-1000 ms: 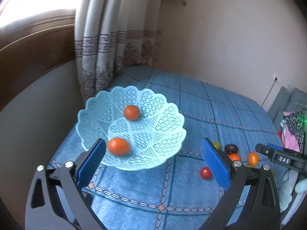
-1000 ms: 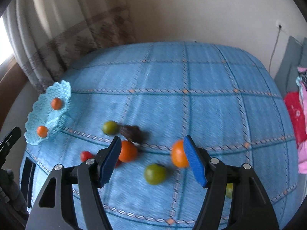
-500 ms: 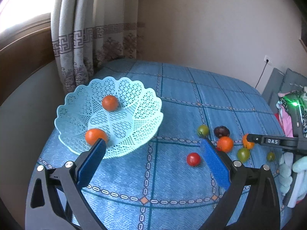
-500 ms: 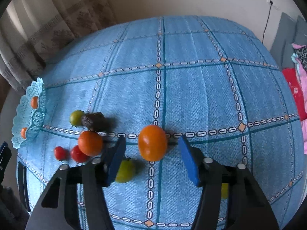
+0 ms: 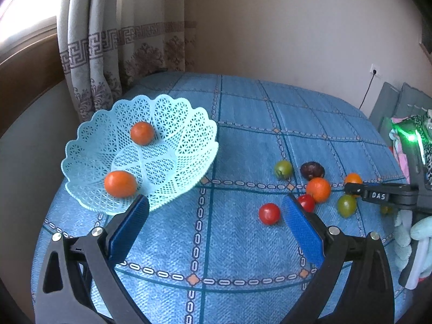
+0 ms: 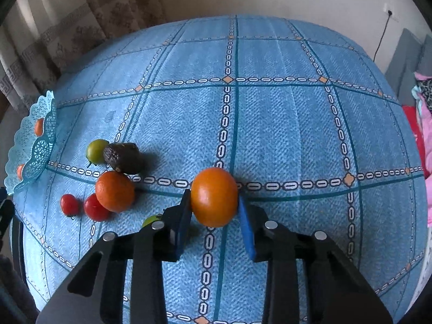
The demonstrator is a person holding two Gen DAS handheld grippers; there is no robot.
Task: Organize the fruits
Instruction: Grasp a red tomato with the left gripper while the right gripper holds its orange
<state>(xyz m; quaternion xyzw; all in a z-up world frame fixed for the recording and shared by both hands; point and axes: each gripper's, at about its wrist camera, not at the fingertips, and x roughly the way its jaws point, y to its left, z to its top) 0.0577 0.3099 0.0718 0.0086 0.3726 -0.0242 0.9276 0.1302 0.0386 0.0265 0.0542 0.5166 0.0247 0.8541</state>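
Right claw (image 6: 214, 205) newly around orange (image 6: 214, 195); basket (image 5: 189, 124) with two.

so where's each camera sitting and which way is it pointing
Left wrist: on the left gripper, looking forward and down across the blue cloth at the basket; its open jaws show, empty.
Right wrist: on the right gripper, looking down at an orange held between its jaws.
Shared: basket, loose fruit, dark fruit, same cloth.
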